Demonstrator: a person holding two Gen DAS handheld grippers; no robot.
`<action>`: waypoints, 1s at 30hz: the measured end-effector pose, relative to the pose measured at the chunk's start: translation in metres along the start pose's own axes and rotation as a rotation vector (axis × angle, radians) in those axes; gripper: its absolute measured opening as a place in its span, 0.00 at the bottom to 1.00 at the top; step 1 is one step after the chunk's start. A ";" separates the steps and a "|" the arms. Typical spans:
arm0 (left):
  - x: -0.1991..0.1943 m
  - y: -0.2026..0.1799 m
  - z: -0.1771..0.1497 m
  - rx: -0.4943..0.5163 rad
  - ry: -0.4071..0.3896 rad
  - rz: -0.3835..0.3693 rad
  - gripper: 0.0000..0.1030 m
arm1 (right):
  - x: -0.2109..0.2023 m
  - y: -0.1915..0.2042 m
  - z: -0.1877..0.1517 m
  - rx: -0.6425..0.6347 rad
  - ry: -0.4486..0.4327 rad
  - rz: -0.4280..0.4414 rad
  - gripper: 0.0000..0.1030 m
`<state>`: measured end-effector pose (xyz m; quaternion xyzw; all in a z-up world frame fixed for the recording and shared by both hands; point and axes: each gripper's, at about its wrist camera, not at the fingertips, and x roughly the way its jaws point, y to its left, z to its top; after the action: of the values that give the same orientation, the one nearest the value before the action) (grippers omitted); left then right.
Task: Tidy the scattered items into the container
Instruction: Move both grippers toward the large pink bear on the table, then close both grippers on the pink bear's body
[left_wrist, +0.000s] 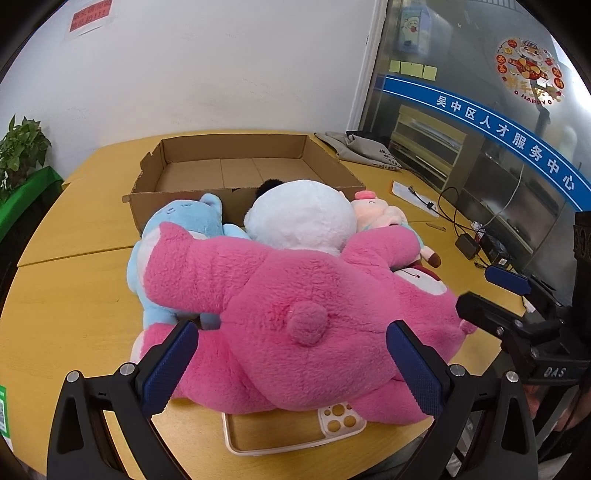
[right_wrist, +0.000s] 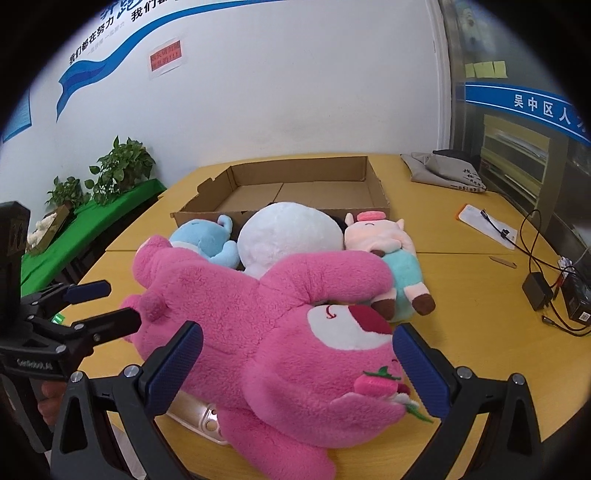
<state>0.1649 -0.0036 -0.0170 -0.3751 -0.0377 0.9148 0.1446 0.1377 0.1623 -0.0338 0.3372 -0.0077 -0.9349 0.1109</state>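
1. Left gripper (left_wrist: 291, 363) stood with jaws spread wide, one on either side of the pink bear's (left_wrist: 295, 314) rear end; no pad was seen pressing the fur, so it was released.
2. Right gripper (right_wrist: 299, 365) was likewise spread apart, straddling the bear's head; nothing was gripped.
3. The pink bear lay sprawled on the yellow table (left_wrist: 74, 295), one arm flung over the smaller toys behind it.
4. Blue plush (left_wrist: 192, 218), white plush (left_wrist: 301, 216) and pink pig (right_wrist: 373, 236) sat in a row, pressed against the near wall of the cardboard box (left_wrist: 236, 166), outside it.
5. The box floor showed bare cardboard.
6. A phone case (left_wrist: 291, 428) lay on the table, partly under the bear.
7. A grey bag (right_wrist: 443, 171), cables and a black charger (right_wrist: 537, 290) lay well apart, to the right.
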 end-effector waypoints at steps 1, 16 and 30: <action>0.002 0.001 0.000 -0.003 -0.001 -0.003 1.00 | 0.000 0.001 0.000 -0.008 0.002 -0.009 0.99; 0.025 -0.005 0.002 0.021 0.020 -0.084 1.00 | 0.021 -0.013 -0.003 0.016 0.048 -0.034 0.99; 0.072 0.017 0.006 0.038 0.144 -0.166 1.00 | 0.041 -0.077 -0.039 0.133 0.094 0.135 1.00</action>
<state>0.1077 0.0015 -0.0647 -0.4325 -0.0410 0.8711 0.2291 0.1165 0.2306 -0.0969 0.3859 -0.0871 -0.9059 0.1514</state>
